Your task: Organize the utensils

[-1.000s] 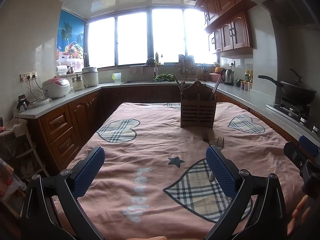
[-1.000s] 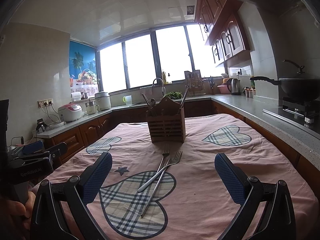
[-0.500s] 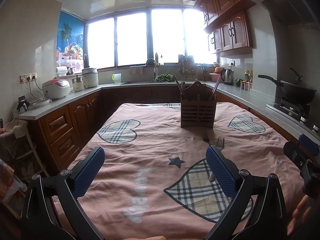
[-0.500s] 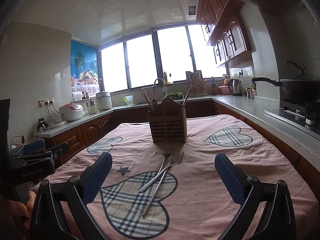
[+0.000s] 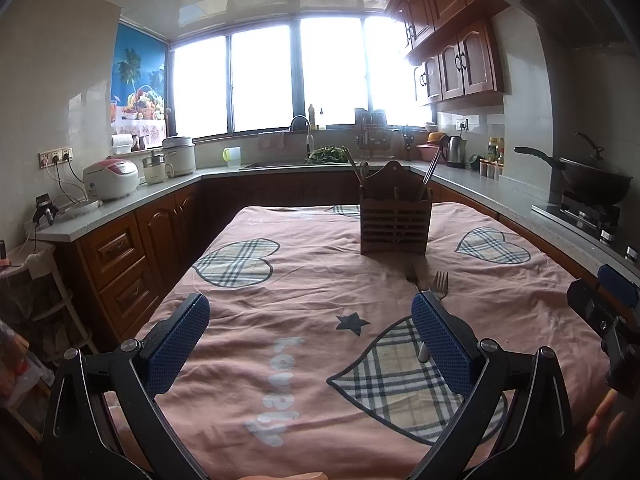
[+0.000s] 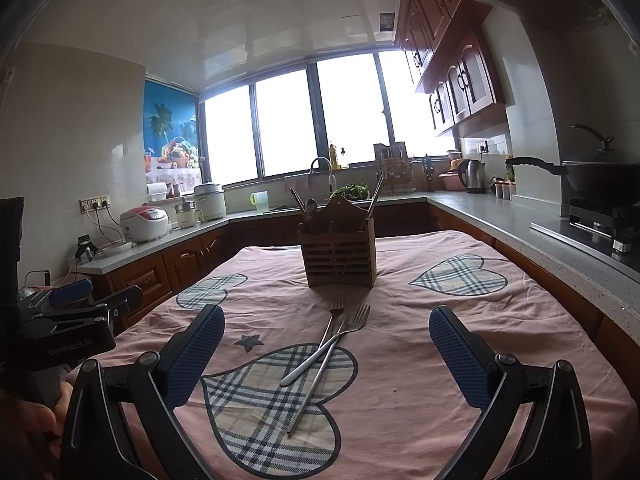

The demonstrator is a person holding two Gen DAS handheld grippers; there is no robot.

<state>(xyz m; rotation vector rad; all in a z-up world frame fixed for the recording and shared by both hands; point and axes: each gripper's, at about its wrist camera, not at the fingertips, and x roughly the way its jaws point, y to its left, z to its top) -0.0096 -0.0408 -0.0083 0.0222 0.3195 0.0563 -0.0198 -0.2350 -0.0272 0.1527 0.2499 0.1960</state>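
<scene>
Two forks point(image 6: 332, 346) lie crossed on the pink cloth point(image 6: 420, 320) covering the worktop, in the middle of the right wrist view, handles over a checked heart patch. Just behind them, centre frame, stands a wooden utensil holder point(image 6: 339, 258) with chopsticks and a spoon poking out. The right tool point(image 6: 326, 350) is spread wide and holds nothing, the forks showing between its blue pads. The left tool point(image 5: 310, 334) is wide and empty too; in its view the forks sit behind its right-hand pad.
</scene>
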